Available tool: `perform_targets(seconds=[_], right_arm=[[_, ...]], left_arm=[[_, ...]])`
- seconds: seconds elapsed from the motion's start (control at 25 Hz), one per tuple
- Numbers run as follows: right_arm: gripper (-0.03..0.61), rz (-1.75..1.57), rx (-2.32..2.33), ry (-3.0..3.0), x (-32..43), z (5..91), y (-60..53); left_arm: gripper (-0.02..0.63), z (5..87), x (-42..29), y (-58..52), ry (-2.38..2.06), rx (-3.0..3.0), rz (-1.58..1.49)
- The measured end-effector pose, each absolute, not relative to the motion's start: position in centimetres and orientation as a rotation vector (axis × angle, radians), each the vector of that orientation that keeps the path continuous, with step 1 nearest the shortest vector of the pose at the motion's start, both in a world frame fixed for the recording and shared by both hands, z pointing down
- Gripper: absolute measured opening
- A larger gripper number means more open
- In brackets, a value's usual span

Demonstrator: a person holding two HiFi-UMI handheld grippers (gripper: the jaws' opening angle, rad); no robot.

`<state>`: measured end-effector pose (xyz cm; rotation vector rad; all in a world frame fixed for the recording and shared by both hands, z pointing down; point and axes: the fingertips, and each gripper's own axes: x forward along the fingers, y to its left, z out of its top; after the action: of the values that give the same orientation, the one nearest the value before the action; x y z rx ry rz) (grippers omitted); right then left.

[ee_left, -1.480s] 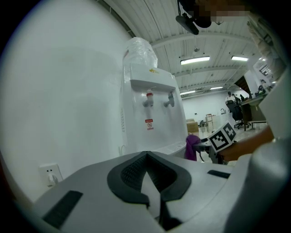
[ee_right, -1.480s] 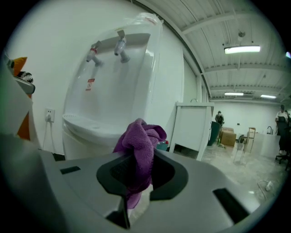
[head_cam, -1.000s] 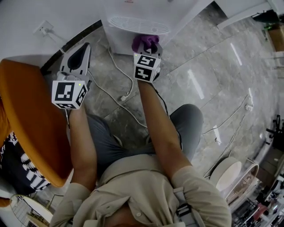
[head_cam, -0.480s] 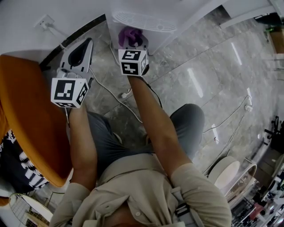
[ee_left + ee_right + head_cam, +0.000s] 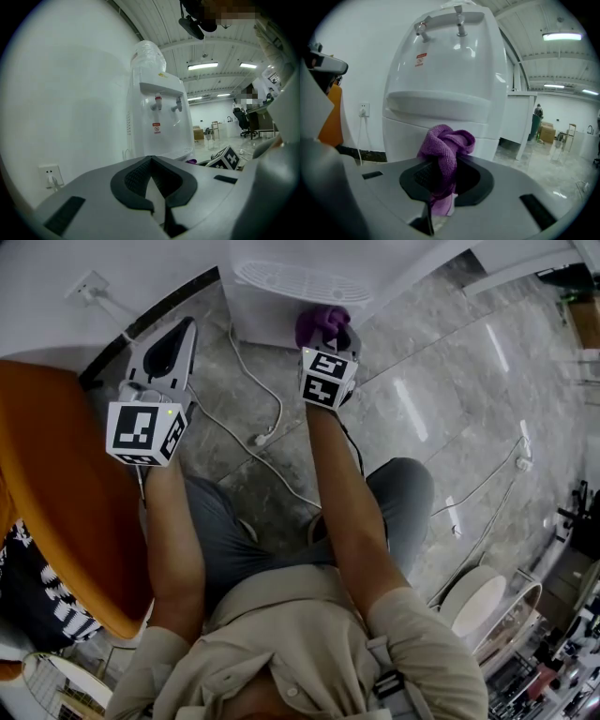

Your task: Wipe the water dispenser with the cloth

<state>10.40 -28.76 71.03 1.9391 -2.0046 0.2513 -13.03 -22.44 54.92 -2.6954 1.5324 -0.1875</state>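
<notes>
Right gripper (image 5: 439, 180) clamps the cloth (image 5: 445, 145); press it flat on the dispenser (image 5: 440, 70), sweeping evenly; left gripper (image 5: 152, 185) closed, empty.

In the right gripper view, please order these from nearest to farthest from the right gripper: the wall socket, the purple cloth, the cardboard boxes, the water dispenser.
1. purple cloth: clamped between the jaws.
2. water dispenser: directly ahead, just beyond the cloth.
3. wall socket: on the wall, at the left.
4. cardboard boxes: far across the hall, at the right.
</notes>
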Motion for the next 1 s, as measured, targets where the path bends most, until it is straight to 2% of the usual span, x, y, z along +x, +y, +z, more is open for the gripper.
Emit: perform_targets(seconds=[0.2,0.4,1.0], right_arm=[[0.074,0.266,2.052,-1.906,14.6,71.2,-28.1],[0.074,0.29,2.042,-1.906,13.3,71.4,-28.3],[0.074,0.418,1.537,-2.18,-2.9,76.5,-30.9]], left_arm=[[0.015,55.1,-13.1,-22.5,1.53,-2.702,-0.184],[0.015,55.2,-13.5,-22.6,1.53,-2.703,-0.187],[0.015,55.0,-14.3,-23.0,1.539,-2.709,-0.158]])
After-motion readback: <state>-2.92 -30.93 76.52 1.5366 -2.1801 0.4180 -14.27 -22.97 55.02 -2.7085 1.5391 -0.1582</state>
